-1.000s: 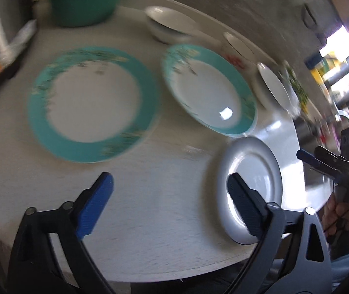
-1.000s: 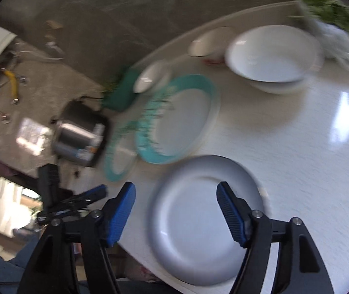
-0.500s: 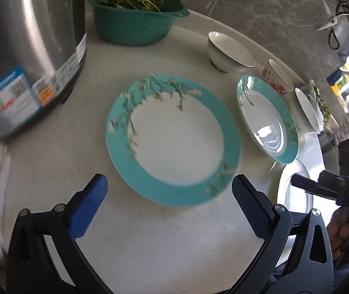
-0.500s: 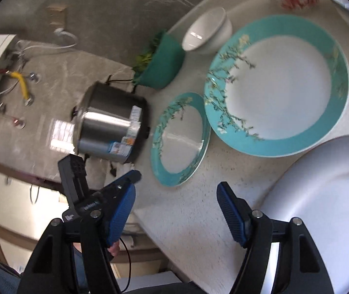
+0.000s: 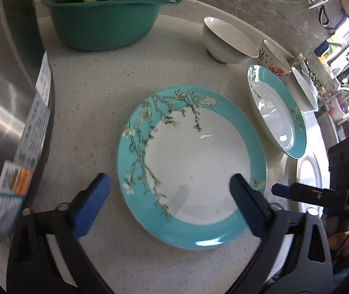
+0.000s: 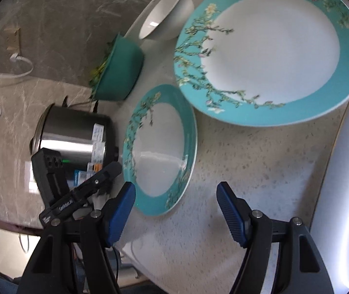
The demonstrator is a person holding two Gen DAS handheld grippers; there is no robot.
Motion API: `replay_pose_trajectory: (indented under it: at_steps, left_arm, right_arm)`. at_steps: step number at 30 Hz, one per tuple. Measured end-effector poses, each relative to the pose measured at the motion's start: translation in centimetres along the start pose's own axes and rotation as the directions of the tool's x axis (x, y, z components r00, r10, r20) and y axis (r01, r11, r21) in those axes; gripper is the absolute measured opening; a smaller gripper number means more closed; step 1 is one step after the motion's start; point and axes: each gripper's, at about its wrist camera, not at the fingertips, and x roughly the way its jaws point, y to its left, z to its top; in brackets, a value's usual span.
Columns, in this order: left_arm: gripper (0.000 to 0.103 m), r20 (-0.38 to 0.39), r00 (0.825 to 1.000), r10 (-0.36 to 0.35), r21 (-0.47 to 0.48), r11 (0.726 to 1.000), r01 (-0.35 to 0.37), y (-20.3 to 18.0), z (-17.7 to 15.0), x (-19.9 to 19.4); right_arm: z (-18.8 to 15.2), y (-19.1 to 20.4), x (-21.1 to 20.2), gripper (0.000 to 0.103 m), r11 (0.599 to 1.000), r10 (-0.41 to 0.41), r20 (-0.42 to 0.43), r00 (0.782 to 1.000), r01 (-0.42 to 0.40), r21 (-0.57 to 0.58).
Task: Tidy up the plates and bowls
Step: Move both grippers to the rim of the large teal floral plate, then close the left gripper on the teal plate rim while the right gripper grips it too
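Observation:
Two teal-rimmed floral plates lie on the pale counter. In the left wrist view my left gripper (image 5: 172, 201) is open, its jaws spanning the near plate (image 5: 194, 161), just above it. The second teal plate (image 5: 276, 109) lies to the right, with a white bowl (image 5: 225, 41) and a red-flowered bowl (image 5: 273, 60) behind. In the right wrist view my right gripper (image 6: 176, 210) is open and empty over bare counter, with the small-looking teal plate (image 6: 159, 152) at its left finger, the larger one (image 6: 272, 49) beyond, and a silver plate (image 6: 345, 171) at right.
A teal basin of greens (image 5: 105, 12) stands at the back left. A steel pot (image 5: 3, 85) stands close on the left. A white dish (image 5: 305, 89) with greens is far right. The counter edge (image 6: 135, 250) runs close below my right gripper.
My left gripper moved left and closer, from the silver plate to over the left teal plate. My right gripper swung left off the silver plate toward the teal plates.

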Motion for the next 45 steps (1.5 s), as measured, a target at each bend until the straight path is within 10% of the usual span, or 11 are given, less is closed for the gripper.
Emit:
replay_pose_trajectory:
  at_steps: [18,24,35,45]
  left_arm:
    - [0.073,-0.058,0.998,0.002,0.061,0.998,0.002,-0.5,3.9,4.3]
    - [0.027,-0.054,0.997,0.047,0.087,0.995,-0.042,-0.4,4.2,4.5]
    - [0.024,-0.081,0.996,0.042,0.121,0.992,-0.032,-1.2,3.9,5.1]
    - [0.024,-0.086,0.994,0.061,0.186,0.982,-0.044,-1.7,3.0,4.9]
  right_arm:
    - [1.8,-1.1,1.6,0.050,0.997,0.026,0.078,0.997,-0.031,0.068]
    - [1.7,-0.8,1.8,0.047,0.998,0.011,0.059,0.998,-0.015,0.064]
    - [1.6,-0.9,1.3,0.015,0.993,-0.115,0.031,0.993,0.114,0.043]
    - [1.5,-1.5,0.8,0.012,0.991,-0.122,0.036,0.992,0.120,0.057]
